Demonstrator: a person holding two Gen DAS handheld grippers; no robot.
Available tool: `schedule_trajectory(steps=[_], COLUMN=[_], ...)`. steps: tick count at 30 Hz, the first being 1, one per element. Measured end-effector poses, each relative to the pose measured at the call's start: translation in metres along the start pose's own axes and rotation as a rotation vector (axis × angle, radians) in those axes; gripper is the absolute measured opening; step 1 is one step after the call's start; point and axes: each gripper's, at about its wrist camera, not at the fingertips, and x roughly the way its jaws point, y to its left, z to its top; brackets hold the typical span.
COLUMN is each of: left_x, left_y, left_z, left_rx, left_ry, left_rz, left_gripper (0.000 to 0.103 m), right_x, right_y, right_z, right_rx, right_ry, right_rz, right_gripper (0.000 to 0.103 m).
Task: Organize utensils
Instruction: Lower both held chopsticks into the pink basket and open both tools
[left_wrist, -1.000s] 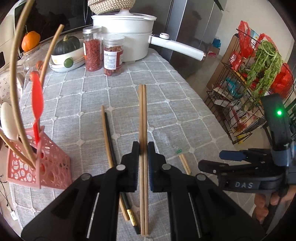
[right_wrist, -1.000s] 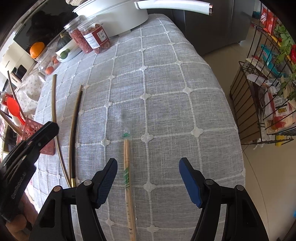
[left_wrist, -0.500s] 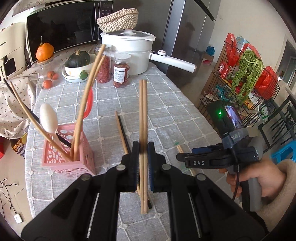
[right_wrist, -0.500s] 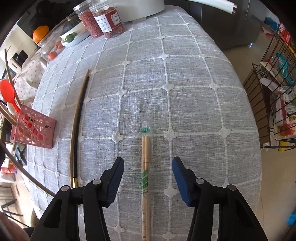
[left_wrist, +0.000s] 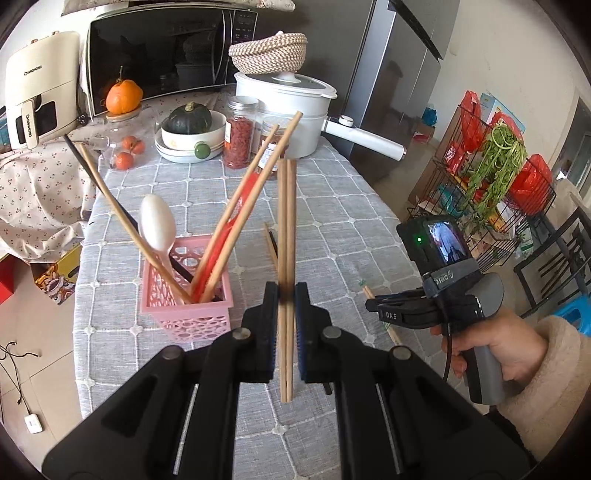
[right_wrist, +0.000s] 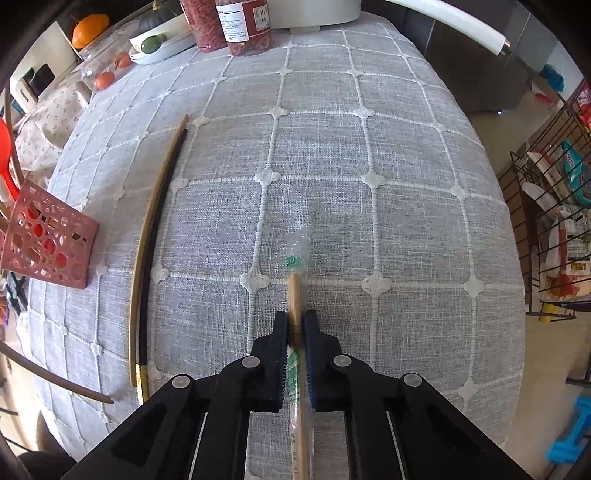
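Wooden chopsticks (left_wrist: 286, 258) ride clamped in the left hand-held gripper (left_wrist: 286, 325), pink basket (left_wrist: 186, 295) of stowed utensils at ten o'clock; right hand-held gripper (right_wrist: 295, 354) has just closed on wrapped chopsticks (right_wrist: 295, 306); a dark pair (right_wrist: 147, 258) waits on the desk (right_wrist: 369, 129)

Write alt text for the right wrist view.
The right gripper has just closed on wrapped chopsticks lying on a grey checked tablecloth. To the left lie two more chopsticks, one brown and one black, beside a pink basket; jars stand at the far edge.
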Motion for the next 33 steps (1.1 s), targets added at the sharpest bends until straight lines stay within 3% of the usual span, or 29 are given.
schedule_trajectory(steps=[4,12,19,24,33], left_x=[-0.023,-0.069,-0.096,-0.086,-0.053], left_y=[0.007,0.022,0.041,0.060,0.077], left_z=[0.005,0.019,0.027,0.029,0.027], left_rx=[-0.018,-0.081,-0.123,-0.167,-0.212], left_ry=[-0.084,-0.264,-0.427,-0.451,-0.358], left_rz=[-0.006,-0.028,0.060,0.129,0.181], left_gripper=[0.010,0.010,0.010,0.010,0.010], right_x=[-0.009,-0.063,-0.108,-0.127,-0.134], right_y=[-0.001,0.007,0.006,0.014,0.026], right_z=[0.001,0.004,0.001,0.001,0.000], right_rx=[0.042,0.060,0.085,0.078,0.061], right_ry=[-0.021,-0.191,-0.348,-0.416,-0.461], right_rz=[0.063,0.172,0.243,0.279,0.308], right_gripper=[0.005,0.005,0.005,0.005,0.005])
